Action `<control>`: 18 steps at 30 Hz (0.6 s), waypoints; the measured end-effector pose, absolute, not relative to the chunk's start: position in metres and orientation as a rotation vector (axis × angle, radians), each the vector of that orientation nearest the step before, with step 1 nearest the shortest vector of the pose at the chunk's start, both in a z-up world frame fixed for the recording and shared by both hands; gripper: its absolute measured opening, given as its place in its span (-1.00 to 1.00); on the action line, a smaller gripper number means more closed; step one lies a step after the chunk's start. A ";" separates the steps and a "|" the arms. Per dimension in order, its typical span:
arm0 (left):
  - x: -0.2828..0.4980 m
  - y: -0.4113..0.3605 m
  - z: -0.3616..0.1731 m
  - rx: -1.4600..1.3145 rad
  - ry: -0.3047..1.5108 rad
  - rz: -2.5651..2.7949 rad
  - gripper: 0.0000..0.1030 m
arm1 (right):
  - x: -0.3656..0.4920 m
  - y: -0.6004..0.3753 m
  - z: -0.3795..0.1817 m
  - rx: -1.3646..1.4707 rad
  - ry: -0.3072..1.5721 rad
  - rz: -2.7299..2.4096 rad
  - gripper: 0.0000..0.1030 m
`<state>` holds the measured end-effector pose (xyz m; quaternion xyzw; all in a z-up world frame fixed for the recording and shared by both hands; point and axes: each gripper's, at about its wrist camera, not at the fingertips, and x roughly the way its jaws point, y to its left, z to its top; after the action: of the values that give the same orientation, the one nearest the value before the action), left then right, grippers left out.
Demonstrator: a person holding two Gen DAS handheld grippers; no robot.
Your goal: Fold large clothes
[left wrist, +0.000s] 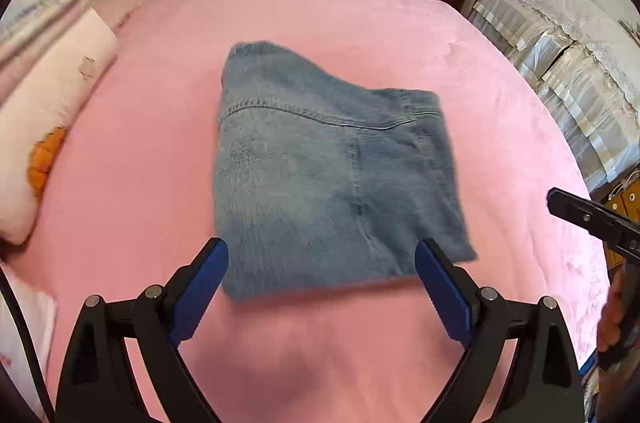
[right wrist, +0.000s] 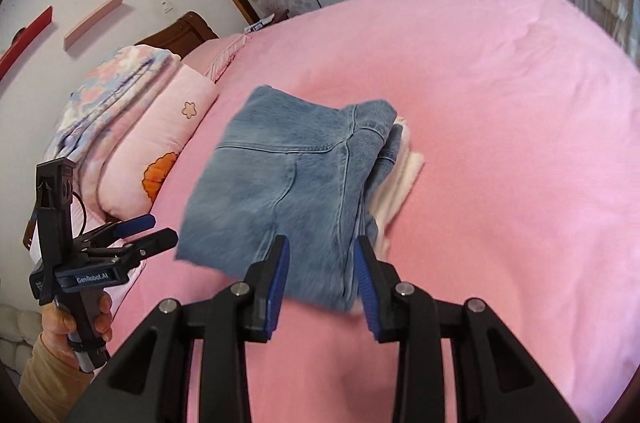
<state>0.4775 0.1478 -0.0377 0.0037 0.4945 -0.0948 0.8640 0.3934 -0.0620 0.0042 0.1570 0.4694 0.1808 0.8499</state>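
Jeans lie folded into a compact packet mid-bed on the pink sheet, over a white garment. My left gripper is spread wide, empty; right gripper partly open, empty. Folding looks finished; next I'd square or move the packet. Left gripper body reads "GenRobot.AI".

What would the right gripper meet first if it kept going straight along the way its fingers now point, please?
Most likely the near edge of the folded jeans: the open right gripper points straight at it, with only pink bedspread beneath. How high the gripper sits above the bed is unclear.
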 end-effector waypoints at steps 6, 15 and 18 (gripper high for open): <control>0.405 0.113 0.019 0.037 0.956 -0.187 0.82 | 0.325 -0.074 0.056 0.306 0.945 0.359 -0.12; 0.310 0.065 0.065 0.067 0.909 -0.083 0.82 | 0.236 -0.095 0.093 0.293 0.914 0.335 -0.11; 0.277 0.049 0.066 0.040 0.910 -0.103 0.82 | 0.210 -0.105 0.096 0.308 0.918 0.335 -0.11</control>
<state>0.2770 0.0492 0.0656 0.0195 0.4394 -0.0497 0.8967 0.2101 -0.1045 0.0959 0.1472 0.4393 0.1603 0.8716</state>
